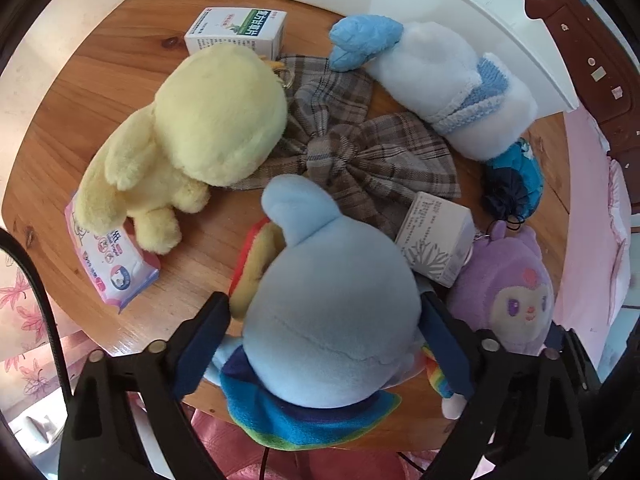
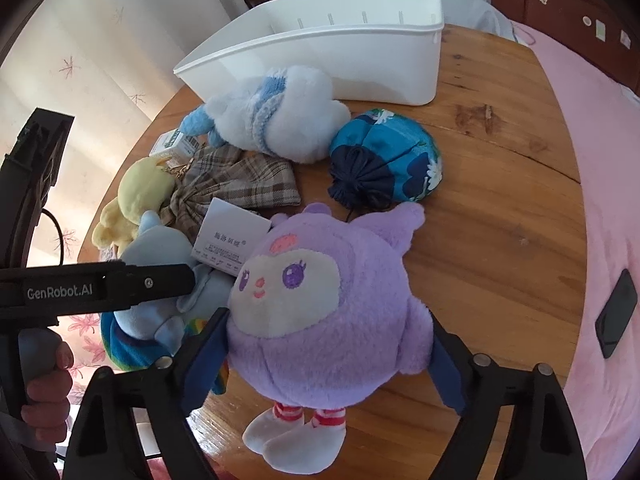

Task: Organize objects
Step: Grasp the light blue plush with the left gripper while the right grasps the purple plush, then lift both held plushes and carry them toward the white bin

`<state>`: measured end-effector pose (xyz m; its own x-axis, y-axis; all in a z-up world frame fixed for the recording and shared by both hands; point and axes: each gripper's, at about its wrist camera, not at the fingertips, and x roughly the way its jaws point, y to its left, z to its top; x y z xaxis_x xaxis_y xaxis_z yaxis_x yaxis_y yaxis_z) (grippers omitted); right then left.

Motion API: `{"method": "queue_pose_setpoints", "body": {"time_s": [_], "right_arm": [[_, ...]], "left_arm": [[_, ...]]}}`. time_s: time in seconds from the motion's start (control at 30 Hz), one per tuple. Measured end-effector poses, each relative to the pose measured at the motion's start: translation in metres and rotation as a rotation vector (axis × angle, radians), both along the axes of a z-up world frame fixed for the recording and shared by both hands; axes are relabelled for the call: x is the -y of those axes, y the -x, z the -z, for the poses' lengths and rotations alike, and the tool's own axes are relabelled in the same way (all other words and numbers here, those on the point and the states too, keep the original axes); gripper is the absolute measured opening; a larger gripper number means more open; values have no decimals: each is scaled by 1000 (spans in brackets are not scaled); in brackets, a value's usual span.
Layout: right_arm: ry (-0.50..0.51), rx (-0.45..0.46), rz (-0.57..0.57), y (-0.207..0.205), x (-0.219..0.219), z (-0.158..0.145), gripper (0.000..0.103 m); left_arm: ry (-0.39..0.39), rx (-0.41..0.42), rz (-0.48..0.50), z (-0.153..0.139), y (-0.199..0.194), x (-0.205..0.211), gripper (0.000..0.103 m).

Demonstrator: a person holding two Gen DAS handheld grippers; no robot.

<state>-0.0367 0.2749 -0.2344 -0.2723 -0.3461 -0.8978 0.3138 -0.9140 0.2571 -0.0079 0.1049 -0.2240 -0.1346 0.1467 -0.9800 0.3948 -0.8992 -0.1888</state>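
Two grippers work at once over a round wooden table (image 2: 500, 184), each straddling a soft toy, and the white plastic bin (image 2: 360, 40) where things presumably belong stands empty at the far edge.

Trouble could come from crowding. The light blue plush toy with a rainbow-trimmed blue garment (image 1: 332, 320) lies against a small white cardboard box with grey leaf print (image 1: 438, 240), which in turn leans on the round purple plush toy with a cream face (image 2: 320, 304). Lifting either toy may tip that box or drag it toward the table edge. The purple toy also sits near the front rim (its striped feet point at the rim), so a weak pinch on such yielding fur could let it roll off to the floor. Both plush bodies are wider than they are firm, and my guess is the pads will sink in and slip unless they close well past first contact.

As for the claws: the left gripper (image 1: 332, 340) stands wide, its blue pads flanking the blue toy's head, the right-hand pad seemingly brushing the fleece, the other just beside it. I cannot say it grips yet. The right gripper (image 2: 328, 360) is likewise spread wide around the purple toy, both pads at or against the fur on either side, though whether they squeeze is unclear.
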Motion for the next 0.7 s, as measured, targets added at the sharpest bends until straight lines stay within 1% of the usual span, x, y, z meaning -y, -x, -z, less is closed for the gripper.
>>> {"method": "queue_pose_setpoints", "body": {"time_s": [0.07, 0.23, 0.37, 0.57, 0.7], "right_arm": [[6, 1, -6, 0, 0, 0, 83], [28, 15, -6, 1, -4, -1, 78], [43, 19, 4, 1, -7, -3, 76], [32, 26, 6, 2, -8, -10, 76], [40, 30, 4, 3, -12, -18, 76]], "left_arm": [[2, -8, 3, -2, 0, -2, 88], [-17, -14, -5, -6, -3, -3, 82], [-20, -10, -1, -9, -7, -6, 81], [-15, 9, 0, -15, -16, -8, 81], [-5, 6, -3, -25, -23, -10, 81]]}}
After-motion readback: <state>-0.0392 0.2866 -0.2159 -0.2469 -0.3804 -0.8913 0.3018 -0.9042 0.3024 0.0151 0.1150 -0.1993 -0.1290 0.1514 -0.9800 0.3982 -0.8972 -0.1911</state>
